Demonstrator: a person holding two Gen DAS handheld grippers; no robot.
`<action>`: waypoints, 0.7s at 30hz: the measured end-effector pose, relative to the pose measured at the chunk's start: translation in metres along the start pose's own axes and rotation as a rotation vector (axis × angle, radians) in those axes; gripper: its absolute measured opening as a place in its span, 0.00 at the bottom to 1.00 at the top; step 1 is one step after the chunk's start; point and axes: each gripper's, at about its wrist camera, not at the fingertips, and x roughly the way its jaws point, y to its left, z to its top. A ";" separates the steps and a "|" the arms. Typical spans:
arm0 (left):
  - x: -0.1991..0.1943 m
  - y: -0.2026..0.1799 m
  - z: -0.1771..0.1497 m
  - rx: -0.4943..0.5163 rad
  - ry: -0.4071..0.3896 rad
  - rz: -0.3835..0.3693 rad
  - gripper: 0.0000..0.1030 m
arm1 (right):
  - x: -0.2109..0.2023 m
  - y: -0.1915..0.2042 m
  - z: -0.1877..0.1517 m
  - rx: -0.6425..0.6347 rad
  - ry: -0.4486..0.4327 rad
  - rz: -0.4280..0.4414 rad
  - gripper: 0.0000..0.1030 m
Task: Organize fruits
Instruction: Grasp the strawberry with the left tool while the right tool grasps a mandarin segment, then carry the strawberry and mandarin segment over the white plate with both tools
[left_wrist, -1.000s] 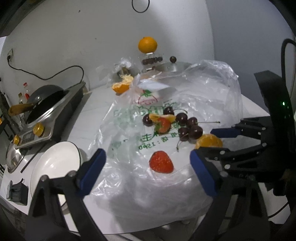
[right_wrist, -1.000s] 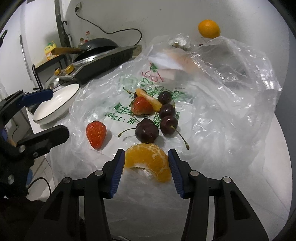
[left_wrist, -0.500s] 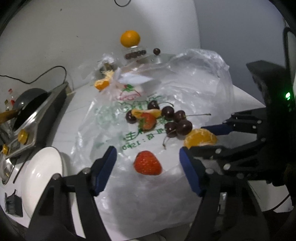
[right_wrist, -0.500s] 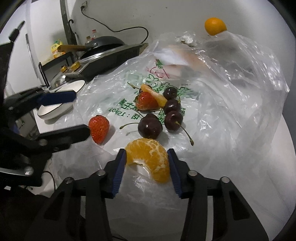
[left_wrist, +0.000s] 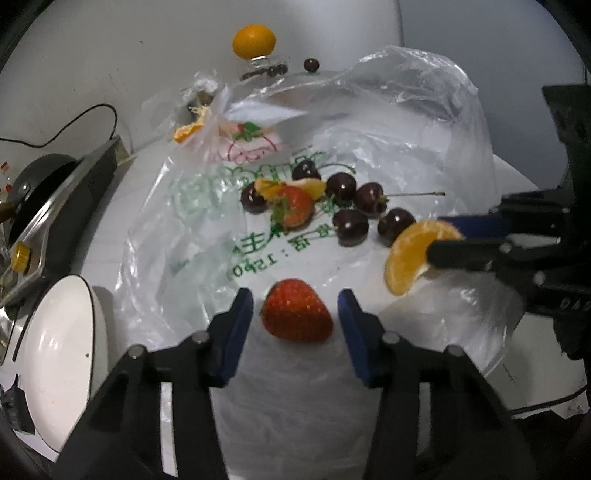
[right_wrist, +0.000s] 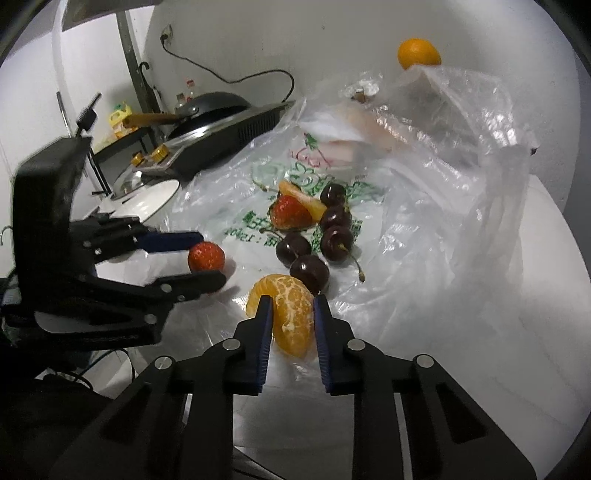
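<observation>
Strawberry (left_wrist: 296, 313) lies on plastic bag (left_wrist: 332, 122) between left gripper (left_wrist: 295, 325) spread fingers, bracketed for pickup; right gripper (right_wrist: 291, 325) fingers pinch orange segment (right_wrist: 290, 317), likely for sorting.

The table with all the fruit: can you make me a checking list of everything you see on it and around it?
Surface: white table, mostly under a plastic bag.
Job's things: loose strawberry; orange segment; cherries heaped with a second strawberry; white plate.
Clutter: whole orange on a stand at the back.
Grippers: left gripper open around the loose strawberry; right gripper shut on the orange segment.
Cables: black cord along the wall.
Surroundings: stove with pan.
</observation>
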 end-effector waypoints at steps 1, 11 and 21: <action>0.002 -0.001 -0.001 0.002 0.008 -0.001 0.44 | -0.001 0.000 0.000 -0.001 -0.004 0.000 0.22; -0.006 0.005 -0.001 -0.049 -0.005 -0.038 0.38 | -0.020 0.005 0.010 -0.001 -0.066 -0.013 0.22; -0.041 0.014 0.005 -0.080 -0.103 -0.070 0.38 | -0.029 0.017 0.016 -0.022 -0.086 -0.040 0.22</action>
